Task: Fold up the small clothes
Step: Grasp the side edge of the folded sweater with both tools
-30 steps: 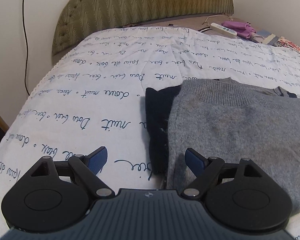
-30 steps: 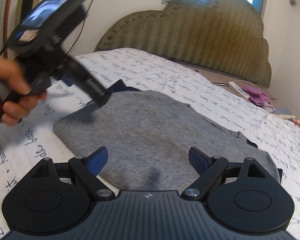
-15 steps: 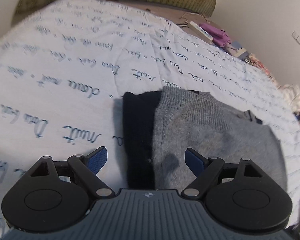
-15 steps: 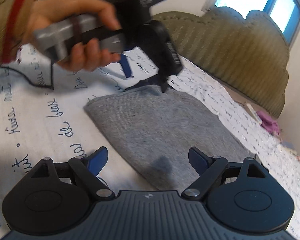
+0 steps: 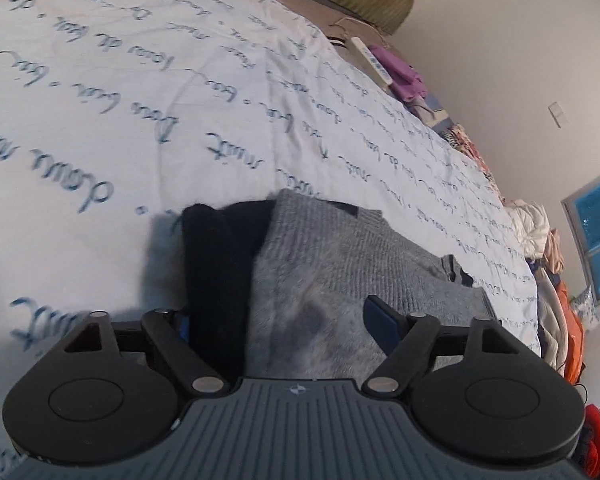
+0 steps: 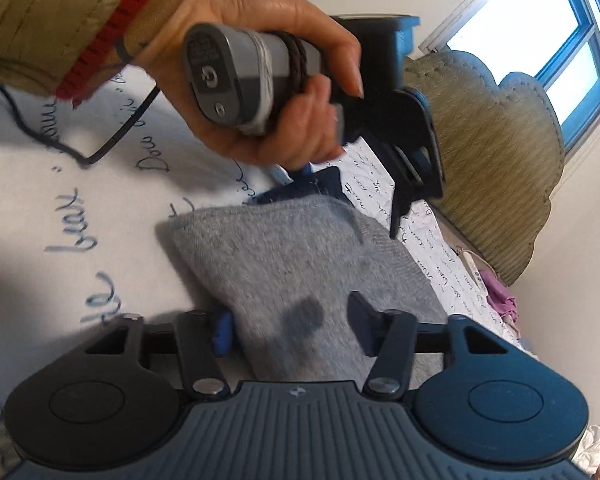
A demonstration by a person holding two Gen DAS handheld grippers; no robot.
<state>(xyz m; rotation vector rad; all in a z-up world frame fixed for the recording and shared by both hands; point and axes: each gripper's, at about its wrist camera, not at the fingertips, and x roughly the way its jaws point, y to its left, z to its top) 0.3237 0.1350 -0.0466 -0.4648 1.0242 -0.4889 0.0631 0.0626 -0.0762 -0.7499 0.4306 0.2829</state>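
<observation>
With both tools spread wide around the grey sweater's edge, left tool (image 5: 278, 320) and right tool (image 6: 288, 326) should bite every layer evenly before lifting.

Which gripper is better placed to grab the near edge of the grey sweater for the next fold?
Probably either; both are open and straddling it. The right gripper has only the grey sweater between its fingers, while the left gripper also spans the dark navy garment, so right looks cleaner.
</observation>
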